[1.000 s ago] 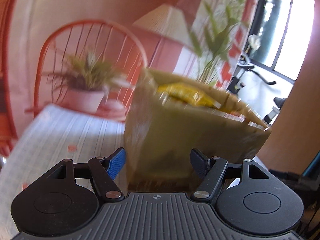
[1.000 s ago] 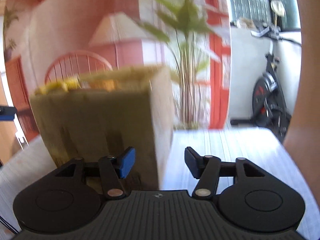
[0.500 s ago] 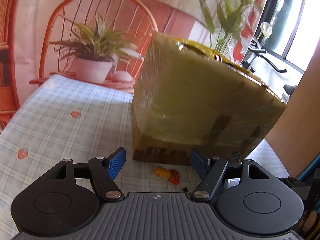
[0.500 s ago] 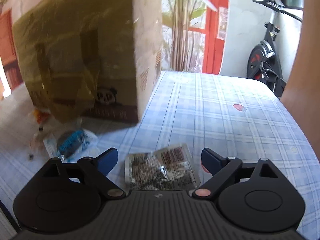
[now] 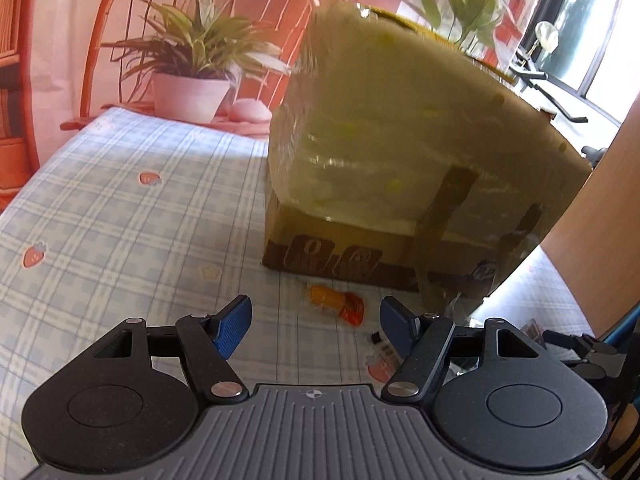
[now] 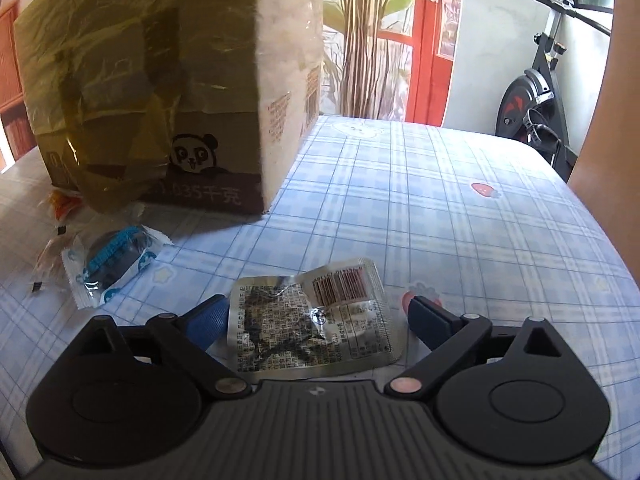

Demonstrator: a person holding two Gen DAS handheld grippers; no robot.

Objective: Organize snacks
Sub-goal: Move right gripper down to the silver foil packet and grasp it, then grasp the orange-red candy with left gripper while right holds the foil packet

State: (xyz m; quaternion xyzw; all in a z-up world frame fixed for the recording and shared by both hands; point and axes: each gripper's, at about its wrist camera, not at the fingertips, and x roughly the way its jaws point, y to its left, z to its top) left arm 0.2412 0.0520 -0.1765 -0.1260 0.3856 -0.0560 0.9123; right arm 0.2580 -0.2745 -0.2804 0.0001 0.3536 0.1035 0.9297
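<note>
Left tongs (image 5: 316, 316): apart, empty; orange wrapped candy (image 5: 336, 303) on checked cloth surface (image 5: 120, 216) ahead.
Box (image 6: 160, 80): taped cardboard, upright.
Right tongs (image 6: 316, 316): just opened wide, straddling flat crinkled foil packet (image 6: 312, 320), pads clear.

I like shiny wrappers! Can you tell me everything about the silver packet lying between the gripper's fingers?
The silver packet is a flat, crinkled foil pouch with crimped edges, small dark print and a reddish barcode patch. It looks sealed and lies flat on the blue checked tablecloth, in front of the cardboard box. The right gripper has just been opening; its fingers flank the packet without pressing on it.
</note>
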